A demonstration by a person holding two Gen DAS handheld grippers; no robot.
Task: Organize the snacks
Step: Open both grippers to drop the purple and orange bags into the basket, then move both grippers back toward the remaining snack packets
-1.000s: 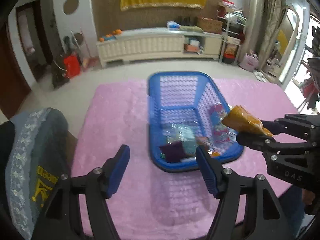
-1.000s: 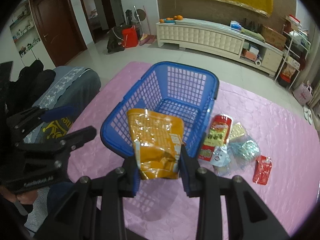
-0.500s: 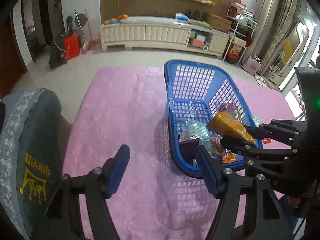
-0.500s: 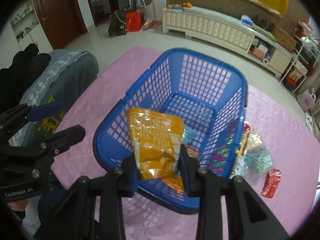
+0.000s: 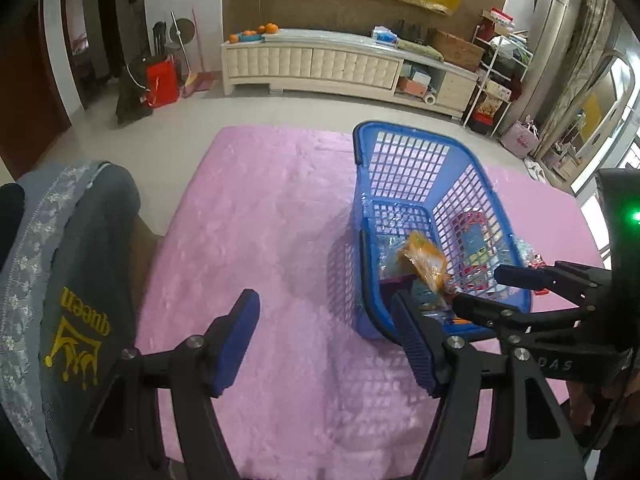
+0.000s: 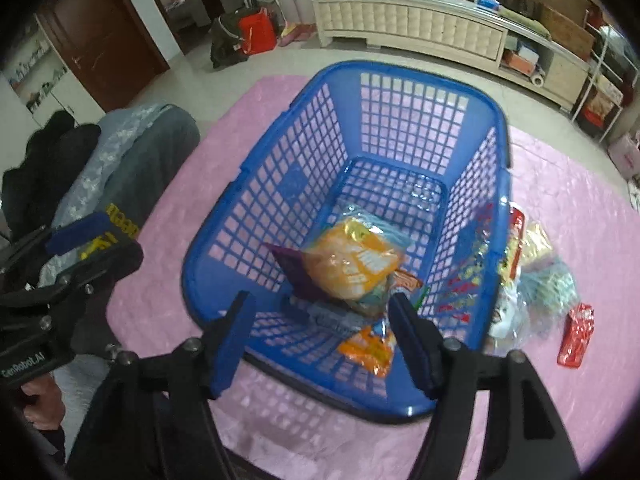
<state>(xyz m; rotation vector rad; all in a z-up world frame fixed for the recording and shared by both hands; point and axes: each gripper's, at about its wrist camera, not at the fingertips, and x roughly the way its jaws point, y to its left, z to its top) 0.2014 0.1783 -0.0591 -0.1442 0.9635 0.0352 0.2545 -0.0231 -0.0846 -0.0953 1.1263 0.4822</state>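
A blue mesh basket stands on the pink mat; in the left wrist view the basket is at centre right. An orange snack bag lies blurred inside it on other packets, free of any pads. My right gripper hangs over the basket's near end, its jaws opening with nothing between them. The left wrist view shows the right gripper beside the orange bag. My left gripper is open and empty over the mat, left of the basket. Loose packets, one red, lie right of the basket.
A grey cushion with yellow "queen" lettering sits at the mat's left edge. A long white cabinet lines the far wall, with a red bag on the floor. A hand holds the left gripper's handle.
The right gripper moved in over the basket and opened; the orange bag left its pads and dropped into the basket. The left gripper shifted left, still open.
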